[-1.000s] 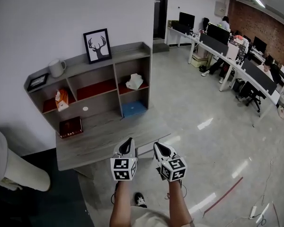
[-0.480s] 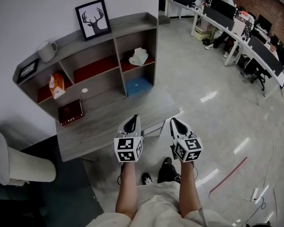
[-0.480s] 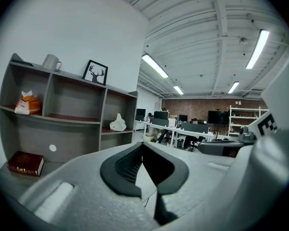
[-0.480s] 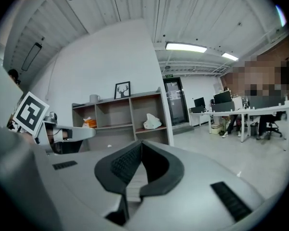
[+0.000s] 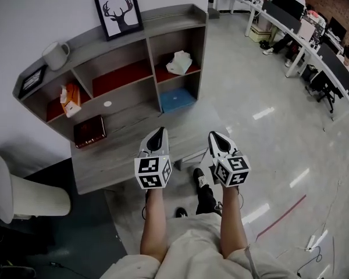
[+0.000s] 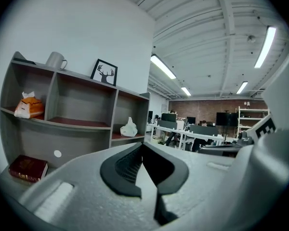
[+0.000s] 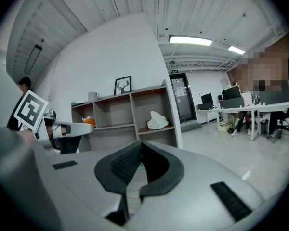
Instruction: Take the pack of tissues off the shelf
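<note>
A white pack of tissues (image 5: 178,63) sits in the upper right compartment of the grey shelf unit (image 5: 180,17); it also shows in the left gripper view (image 6: 128,127) and the right gripper view (image 7: 157,121). An orange tissue pack (image 5: 70,99) lies in the upper left compartment. My left gripper (image 5: 157,132) and right gripper (image 5: 213,135) hover side by side over the front edge of the desk (image 5: 122,156), well short of the shelf. Both point at it almost level, jaws shut and empty.
On top of the shelf stand a framed deer picture (image 5: 118,11), a mug (image 5: 55,55) and a small frame (image 5: 31,81). A red book (image 5: 89,131) and a blue item (image 5: 177,100) lie lower down. A white chair (image 5: 23,193) is at left, office desks with people (image 5: 302,28) at right.
Both grippers have moved forward together toward the shelf and desk, which now sit closer and lower in the head view. Their jaws stay shut.
</note>
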Demonstrator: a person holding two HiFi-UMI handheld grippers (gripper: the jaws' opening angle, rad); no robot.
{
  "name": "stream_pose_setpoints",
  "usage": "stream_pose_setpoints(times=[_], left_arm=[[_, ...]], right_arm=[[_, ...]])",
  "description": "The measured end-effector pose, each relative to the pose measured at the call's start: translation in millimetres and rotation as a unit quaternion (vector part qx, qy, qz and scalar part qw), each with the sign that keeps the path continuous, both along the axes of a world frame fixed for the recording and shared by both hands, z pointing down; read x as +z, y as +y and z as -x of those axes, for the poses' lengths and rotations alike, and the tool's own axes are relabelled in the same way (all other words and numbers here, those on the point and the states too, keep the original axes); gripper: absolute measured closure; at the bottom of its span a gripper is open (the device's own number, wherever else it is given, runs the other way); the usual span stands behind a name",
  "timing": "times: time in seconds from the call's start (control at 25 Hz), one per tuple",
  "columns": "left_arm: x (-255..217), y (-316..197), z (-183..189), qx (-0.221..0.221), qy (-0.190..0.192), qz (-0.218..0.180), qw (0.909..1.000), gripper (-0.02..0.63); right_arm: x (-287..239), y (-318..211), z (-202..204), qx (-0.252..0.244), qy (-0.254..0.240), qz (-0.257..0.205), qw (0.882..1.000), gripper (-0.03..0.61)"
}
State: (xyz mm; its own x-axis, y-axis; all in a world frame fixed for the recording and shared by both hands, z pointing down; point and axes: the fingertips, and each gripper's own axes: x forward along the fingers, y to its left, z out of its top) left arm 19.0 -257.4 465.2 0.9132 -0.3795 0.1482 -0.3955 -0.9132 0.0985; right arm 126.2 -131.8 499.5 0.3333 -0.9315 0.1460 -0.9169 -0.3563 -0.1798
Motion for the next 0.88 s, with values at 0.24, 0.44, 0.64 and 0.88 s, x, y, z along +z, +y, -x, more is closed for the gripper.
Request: stream_pose_setpoints(times=[0.24,0.44,0.64,0.88], left_arm=[[8,-21,-47,0.013,-0.017,-0.009,0.9997,0.604],[-6,-50,-86,0.015,-0.022,-0.023,0.9994,0.604],[-4,-82,-126,0.008,-0.031,-0.031,0.9990,0.604],[-3,-107,-167,0.002,-0.045,-0.034,0.9984,0.604]], right_arm=[[-1,-50,-20,-0.044,0.014,0.004,0.999,0.563],[-20,-90,-62,-0.046,0.017,-0.014,0.999,0.563],[-19,-127,-103,-0.048,0.017,-0.020,0.998,0.563],[-26,-170,-136,-0.104,0.010,-0.022,0.994,0.563]])
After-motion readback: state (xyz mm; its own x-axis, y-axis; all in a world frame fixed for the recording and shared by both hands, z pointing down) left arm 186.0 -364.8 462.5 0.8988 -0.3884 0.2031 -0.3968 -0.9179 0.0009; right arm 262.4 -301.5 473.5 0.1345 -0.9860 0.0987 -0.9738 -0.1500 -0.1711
